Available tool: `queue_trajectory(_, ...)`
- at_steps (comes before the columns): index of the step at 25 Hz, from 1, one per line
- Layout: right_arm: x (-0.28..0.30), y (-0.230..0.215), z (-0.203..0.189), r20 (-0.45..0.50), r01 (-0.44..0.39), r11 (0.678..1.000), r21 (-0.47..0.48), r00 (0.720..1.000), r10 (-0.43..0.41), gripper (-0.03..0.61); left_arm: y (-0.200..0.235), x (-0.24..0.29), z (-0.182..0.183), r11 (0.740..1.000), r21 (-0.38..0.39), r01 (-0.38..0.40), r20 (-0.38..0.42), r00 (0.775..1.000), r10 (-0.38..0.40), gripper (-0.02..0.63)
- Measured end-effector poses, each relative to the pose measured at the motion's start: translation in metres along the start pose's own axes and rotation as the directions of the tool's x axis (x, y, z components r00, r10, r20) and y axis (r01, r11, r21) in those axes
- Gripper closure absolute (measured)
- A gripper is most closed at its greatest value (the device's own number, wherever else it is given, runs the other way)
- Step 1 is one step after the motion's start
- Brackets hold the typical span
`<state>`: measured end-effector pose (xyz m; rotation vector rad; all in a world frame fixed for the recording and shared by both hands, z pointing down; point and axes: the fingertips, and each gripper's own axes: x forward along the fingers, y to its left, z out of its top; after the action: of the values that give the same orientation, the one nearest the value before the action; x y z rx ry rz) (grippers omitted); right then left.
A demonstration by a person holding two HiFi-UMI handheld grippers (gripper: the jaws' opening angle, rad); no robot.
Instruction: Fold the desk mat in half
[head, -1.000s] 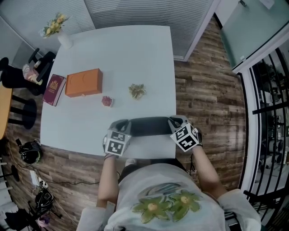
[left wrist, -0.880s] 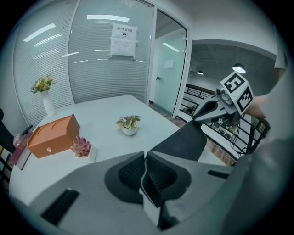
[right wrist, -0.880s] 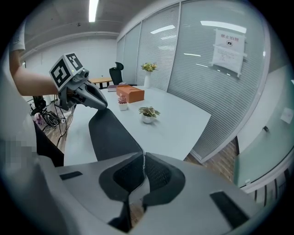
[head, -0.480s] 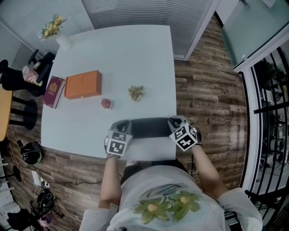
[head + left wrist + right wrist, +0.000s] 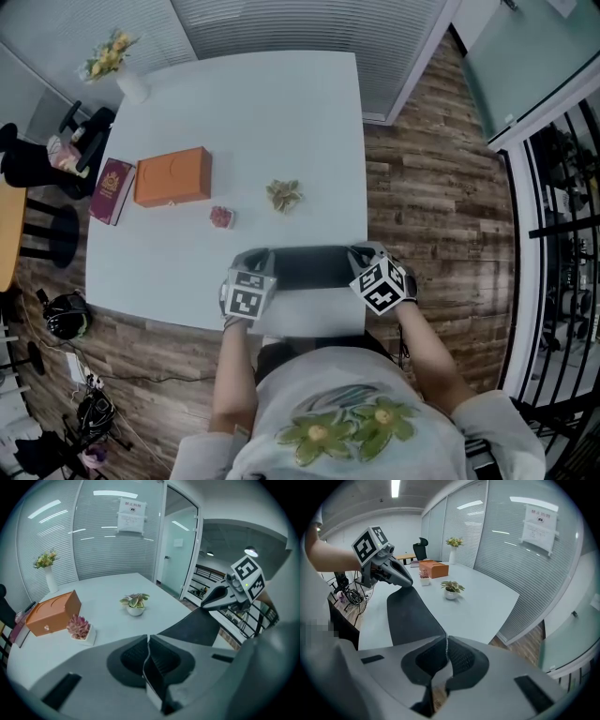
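A dark grey desk mat [image 5: 309,266] lies near the front edge of the white table [image 5: 234,112], its near edge lifted off the surface. My left gripper [image 5: 251,265] is shut on the mat's near left corner, and the mat edge [image 5: 151,667] shows pinched between its jaws. My right gripper [image 5: 364,259] is shut on the near right corner, with the mat [image 5: 412,611] stretching away from its jaws toward the left gripper [image 5: 401,577]. The right gripper [image 5: 220,597] appears at the mat's [image 5: 194,627] far end in the left gripper view.
An orange box [image 5: 172,175], a dark red book [image 5: 112,189], a small pink succulent [image 5: 221,216] and a small green potted plant [image 5: 282,194] stand on the table beyond the mat. A vase of flowers [image 5: 127,77] is at the far left corner. Wooden floor lies to the right.
Both grippers have shifted very slightly; the mat stays held at both near corners.
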<state>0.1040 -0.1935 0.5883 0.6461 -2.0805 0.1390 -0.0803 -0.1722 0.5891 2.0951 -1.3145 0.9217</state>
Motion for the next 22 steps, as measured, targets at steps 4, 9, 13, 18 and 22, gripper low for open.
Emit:
queue_trajectory(4,0.005,-0.001,-0.002,-0.006,-0.006,1.0,-0.002,1.0,0.006,0.548,0.001,0.004,-0.003,1.0,-0.007,-0.004,-0.009,1.0,0.004,0.592)
queue_trajectory(9,0.012,-0.001,-0.003,-0.016,-0.017,1.0,-0.005,1.0,0.017,0.548,0.003,0.01,-0.006,1.0,0.002,-0.007,-0.03,1.0,0.007,0.592)
queue_trajectory(13,0.017,-0.001,-0.008,-0.029,-0.026,1.0,-0.005,0.999,0.025,0.548,0.005,0.018,-0.008,1.0,0.01,-0.012,-0.022,1.0,0.013,0.594)
queue_trajectory(18,0.026,-0.001,-0.013,-0.045,-0.037,0.999,-0.001,0.998,0.037,0.548,0.004,0.022,-0.012,1.0,0.002,-0.004,-0.049,0.999,0.004,0.594)
queue_trajectory(22,0.033,0.0,-0.018,-0.058,-0.043,0.999,0.0,0.997,0.043,0.548,0.004,0.03,-0.019,1.0,0.007,-0.006,-0.059,0.998,0.006,0.594)
